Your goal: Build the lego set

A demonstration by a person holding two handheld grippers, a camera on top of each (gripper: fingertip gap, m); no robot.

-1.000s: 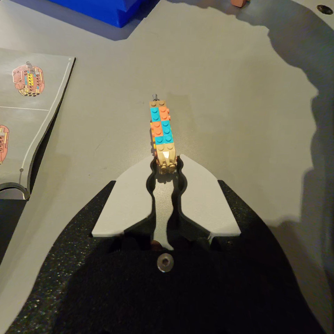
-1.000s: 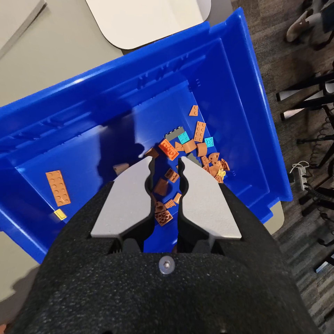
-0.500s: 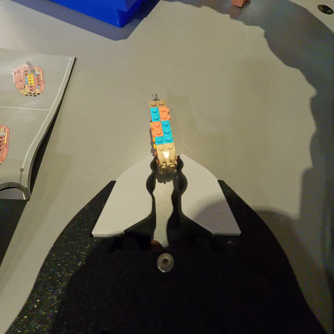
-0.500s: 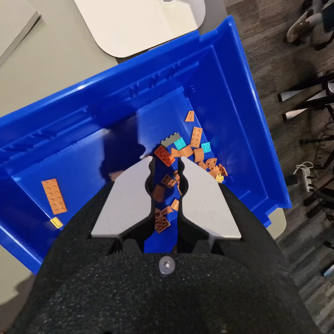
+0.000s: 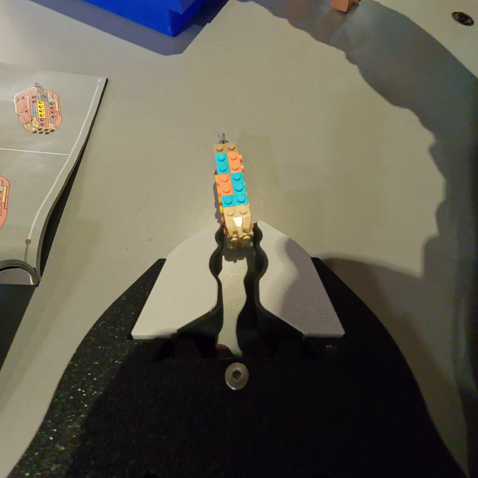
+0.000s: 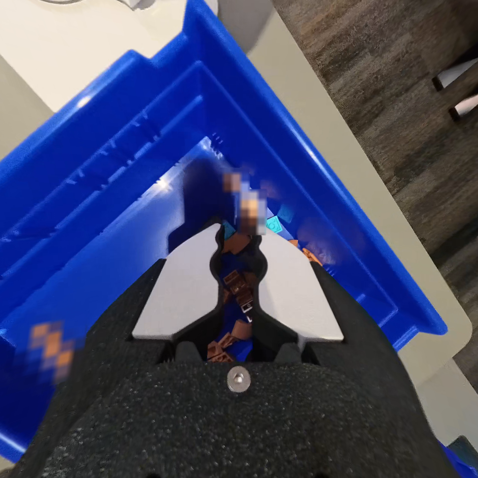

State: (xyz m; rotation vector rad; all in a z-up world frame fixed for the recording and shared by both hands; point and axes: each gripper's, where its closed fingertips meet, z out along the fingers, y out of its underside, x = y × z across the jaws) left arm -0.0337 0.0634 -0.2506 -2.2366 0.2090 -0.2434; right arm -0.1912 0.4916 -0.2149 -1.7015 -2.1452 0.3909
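Left wrist view, left tongs [image 5: 238, 232] clamping lego model [image 5: 232, 186] (level), right tongs [image 6: 239, 236] parted inside blue bin [image 6: 297, 124]

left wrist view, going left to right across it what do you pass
Open instruction booklet with printed build diagrams → blue plastic bin corner at the top edge → long tan, teal and orange lego assembly, its near end pinched in the left gripper → small brown lego piece at the top edge

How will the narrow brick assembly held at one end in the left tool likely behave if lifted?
The brick assembly looks rigid and probably light. The left tool grips only its tan end, so the long overhang may lever it loose or pivot. Its stacked, pressed-together bricks could separate under a sideways knock.
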